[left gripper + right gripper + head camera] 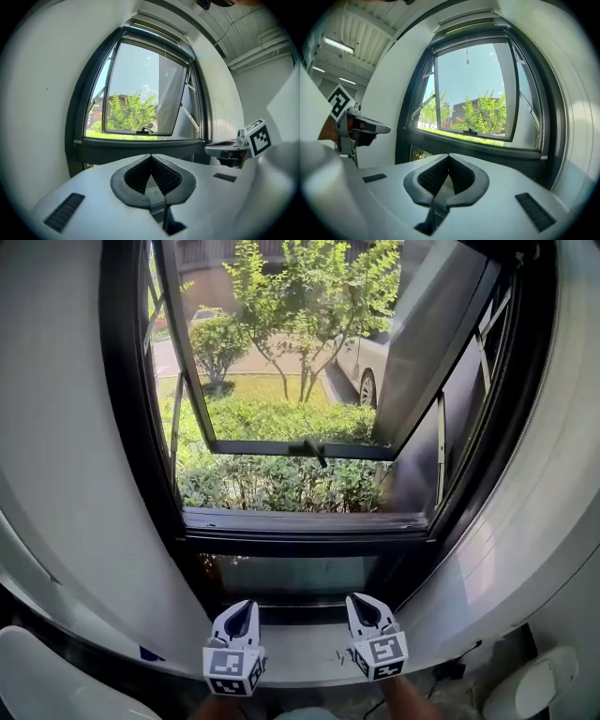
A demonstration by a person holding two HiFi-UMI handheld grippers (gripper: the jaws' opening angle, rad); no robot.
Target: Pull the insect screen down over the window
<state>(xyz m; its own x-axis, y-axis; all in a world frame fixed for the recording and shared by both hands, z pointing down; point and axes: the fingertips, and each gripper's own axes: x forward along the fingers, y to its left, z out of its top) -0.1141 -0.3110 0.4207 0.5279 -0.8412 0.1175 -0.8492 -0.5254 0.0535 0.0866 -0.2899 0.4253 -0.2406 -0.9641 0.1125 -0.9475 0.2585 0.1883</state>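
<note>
smooth white walls flank a black-framed window, its glass sash swung outward. through it, at twelve o'clock, bright sun falls on green shrubs, a small leafy tree and a pale parked car. a pale grey sill runs at six o'clock. overhead, long ceiling strip lights glow.

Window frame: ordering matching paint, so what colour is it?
The window frame is black, clearest in the head view.

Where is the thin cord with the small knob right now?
In the right gripper view the cord hangs from the top of the window frame, about midway across, its knob showing against the sky.
</note>
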